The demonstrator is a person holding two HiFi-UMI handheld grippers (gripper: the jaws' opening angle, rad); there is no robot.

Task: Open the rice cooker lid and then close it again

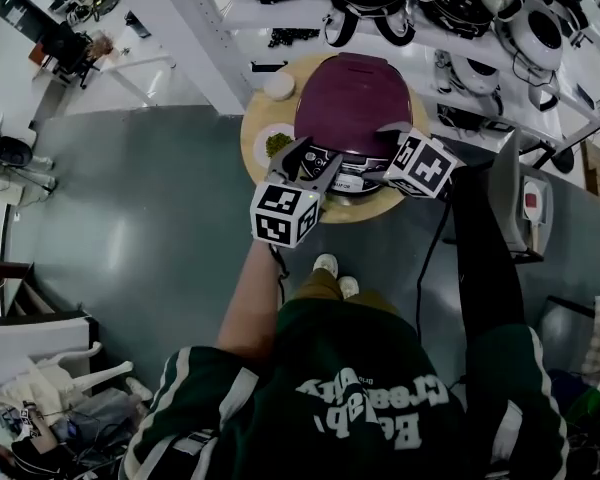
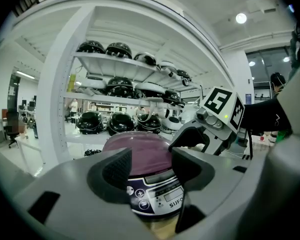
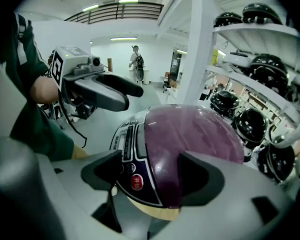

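Grey plastic jaws of the right gripper [image 3: 152, 176] stand wide apart and press on nothing. Between them show the front of the glossy purple-lidded rice cooker [image 3: 190, 134] and a small round red button [image 3: 135, 181] on its dark control panel. The left gripper [image 2: 152, 166] is likewise spread and empty, and it looks at the same panel from lower down. The cooker sits in the middle of a round pale wooden table [image 1: 255, 118] with its lid down, so I judge the opening not yet begun. The left gripper hangs over the table's near edge and the right one is angled down at the cooker's front right. A small white dish of something green [image 1: 277, 143] lies toward the table's left edge.

The button may be the lid release, though its print is unreadable. A jaw tip landing off it could skid on the shiny panel or hit another key. A hard push could shove the unheld cooker toward the far edge. A sprung lid could strike the right gripper above it. The left gripper could clip the dish.
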